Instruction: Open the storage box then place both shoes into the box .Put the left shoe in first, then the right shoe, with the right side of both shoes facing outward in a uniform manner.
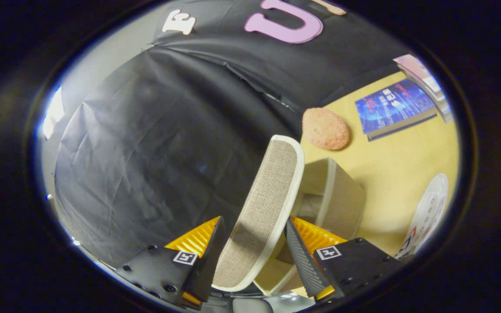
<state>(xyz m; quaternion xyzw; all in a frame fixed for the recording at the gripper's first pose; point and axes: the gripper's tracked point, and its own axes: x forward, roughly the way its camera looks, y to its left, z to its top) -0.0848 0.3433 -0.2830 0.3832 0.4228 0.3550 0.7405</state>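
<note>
Yellow tabletop (pixel 389 174) w/ beige storage box (pixel 333 195) at 1 o'clock beyond fingers. Gripper (pixel 252 248) clenched on shoe (pixel 268 204), sole showing, tilted up. Step: carrying shoe to box, prob. Next: lower into opening, right side outward.

The gripper (pixel 250 248) is tipped over to one side. Its two fingers (pixel 207 256) are close together, and both press on a shoe (pixel 263 208) held between them.

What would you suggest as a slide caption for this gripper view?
Gripper holding the storage box's fabric-lined lid raised between its fingers, above the open box on a yellow table.
</note>
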